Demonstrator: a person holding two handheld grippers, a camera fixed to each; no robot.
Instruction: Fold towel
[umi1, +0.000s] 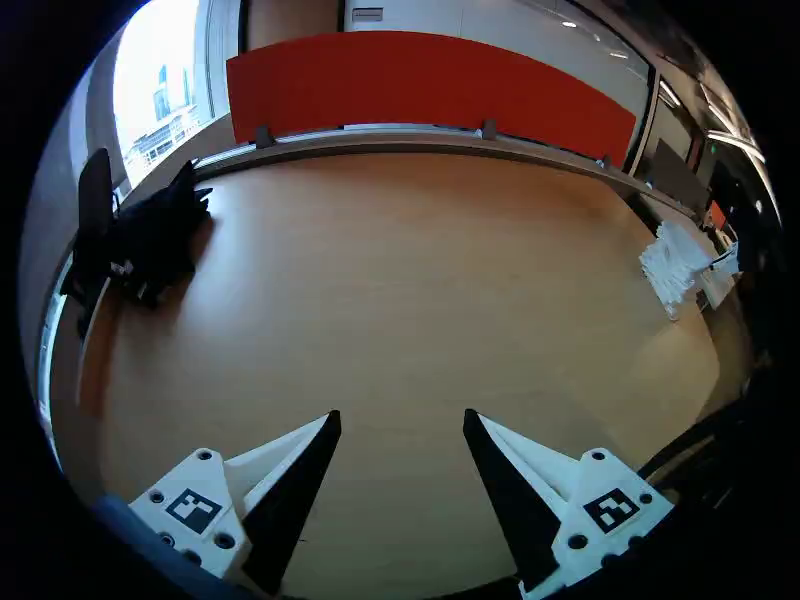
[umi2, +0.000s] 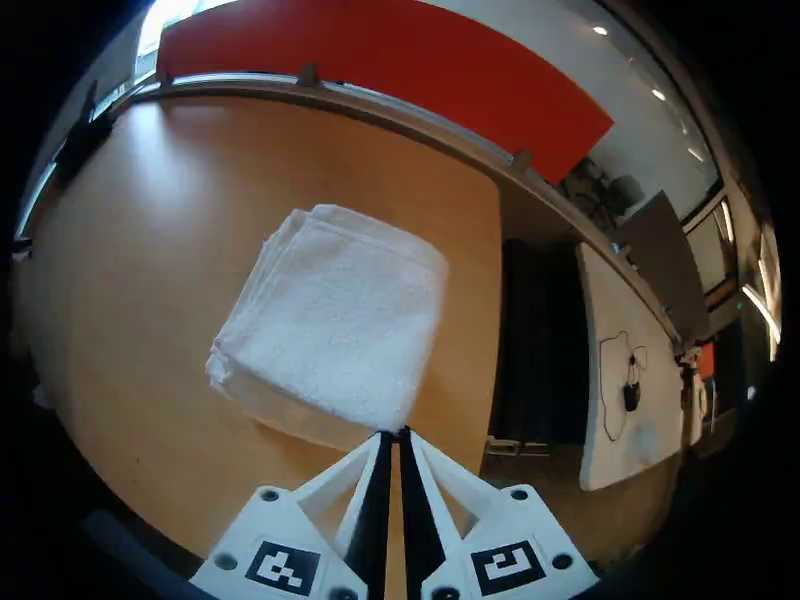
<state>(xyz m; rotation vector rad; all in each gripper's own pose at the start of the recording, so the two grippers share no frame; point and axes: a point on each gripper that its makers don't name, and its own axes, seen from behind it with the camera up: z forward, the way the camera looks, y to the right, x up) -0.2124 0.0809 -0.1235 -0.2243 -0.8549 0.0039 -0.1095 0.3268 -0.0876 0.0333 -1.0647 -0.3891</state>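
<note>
In the right gripper view, a white towel (umi2: 330, 320), folded into a thick square of several layers, lying on the wooden table (umi2: 150, 250) close to its right-hand edge. Near corner of it tapering straight into the tips of the right gripper (umi2: 393, 440). Fingers there drawn almost together, a thin slit left between them, nipping that corner. A band of shadow under the towel's lower edge.

Beyond the table's edge, dark floor and a white desk (umi2: 625, 330) with a thin cable and a small dark item on it. Along the table's far side, a red partition (umi2: 400, 60).

In the left gripper view, the left gripper (umi1: 400, 420) spread wide over bare wood (umi1: 420, 300), nothing between its black fingers (umi1: 300, 480). At the table's far right, a white heap (umi1: 675, 265), too small and blurred to tell apart. At the far left, a black bundle (umi1: 155, 245) resting on the tabletop, a dark chair back (umi1: 95, 200) just behind it. Red partition (umi1: 430, 85) along the back here too, with a bright window (umi1: 160, 90) to its left.
</note>
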